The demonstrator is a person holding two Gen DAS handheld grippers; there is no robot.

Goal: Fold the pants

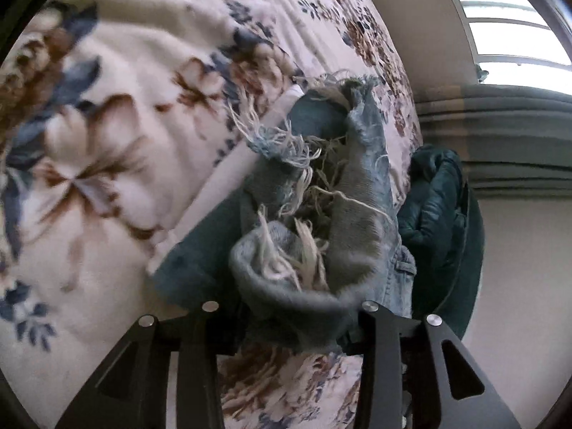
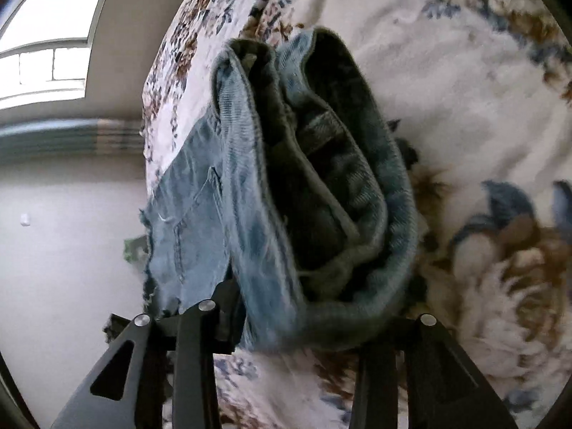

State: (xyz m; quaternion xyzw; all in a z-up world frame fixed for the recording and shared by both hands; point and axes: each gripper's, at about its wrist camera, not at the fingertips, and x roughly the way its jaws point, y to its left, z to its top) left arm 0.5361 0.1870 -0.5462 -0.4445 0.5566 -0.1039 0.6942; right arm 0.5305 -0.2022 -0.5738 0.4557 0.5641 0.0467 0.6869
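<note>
The pants are light-blue denim jeans. In the left wrist view their frayed leg hems (image 1: 304,214) hang bunched in front of my left gripper (image 1: 289,321), which is shut on that fabric. In the right wrist view the waistband end (image 2: 321,186) is bunched, its dark inside showing, and my right gripper (image 2: 314,325) is shut on its folded edge. Both ends are lifted above the floral blanket (image 1: 107,143), which also shows in the right wrist view (image 2: 464,107). The fingertips of both grippers are hidden under denim.
The bed's edge runs along the right in the left wrist view, with a dark green jacket (image 1: 436,200) on a chair beside it. A window (image 1: 511,35) and a radiator (image 1: 500,136) stand beyond; both also show at the left of the right wrist view.
</note>
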